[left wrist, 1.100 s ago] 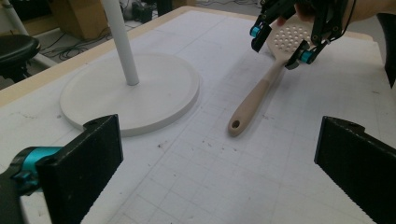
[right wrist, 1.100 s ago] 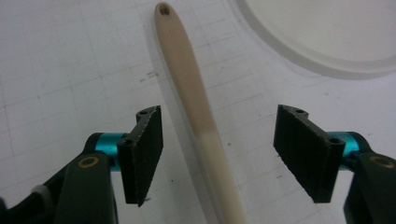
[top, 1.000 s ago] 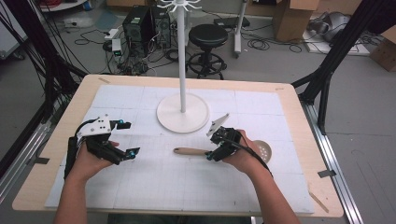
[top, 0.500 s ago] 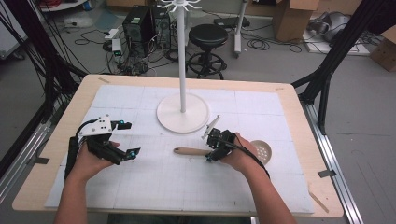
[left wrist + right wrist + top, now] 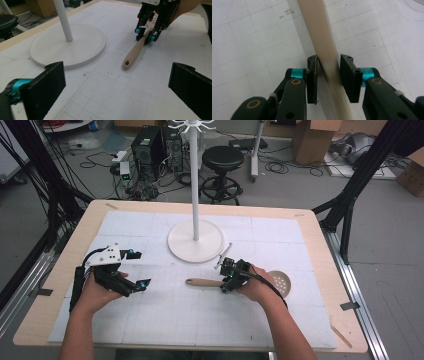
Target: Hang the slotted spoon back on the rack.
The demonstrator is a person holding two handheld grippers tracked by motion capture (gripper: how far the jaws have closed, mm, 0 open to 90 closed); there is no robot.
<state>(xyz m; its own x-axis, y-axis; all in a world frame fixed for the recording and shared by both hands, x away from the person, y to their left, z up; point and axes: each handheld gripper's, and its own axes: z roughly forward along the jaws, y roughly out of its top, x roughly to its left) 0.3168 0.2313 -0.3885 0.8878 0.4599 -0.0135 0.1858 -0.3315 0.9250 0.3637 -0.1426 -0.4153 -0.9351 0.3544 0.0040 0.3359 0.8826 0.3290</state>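
I have the surface (image 5: 310,227) in front of me, a pale wooden top with a white gridded mat (image 5: 200,320) over most of it. The biggest thing on it is the white stand (image 5: 195,240), a round base with a tall pole and a ring of hooks at the top, set toward the far middle. Just to the near right of that base lies the skimmer spoon (image 5: 260,282): its wooden handle points left along the mat, and its round perforated metal head rests to the right, past my right hand.

As I judge it, the work is at its start. The spoon is flat on the mat and not lifted, and nothing hangs from the stand. The grasp is being made now; lifting the spoon and taking it wherever it belongs, perhaps to the hooks, is all left to do.

My right gripper (image 5: 329,75) is down over the handle, near the middle of it. Its jaws have just been closing, and they now stand narrow with the handle between them. In the right gripper view the left pad seems to touch the wood, while a thin gap shows at the right one, so I read this as nearly gripped, not yet firmly clamped.

My left gripper (image 5: 115,87) hovers over bare mat well to the left, jaws spread wide, holding and touching nothing.
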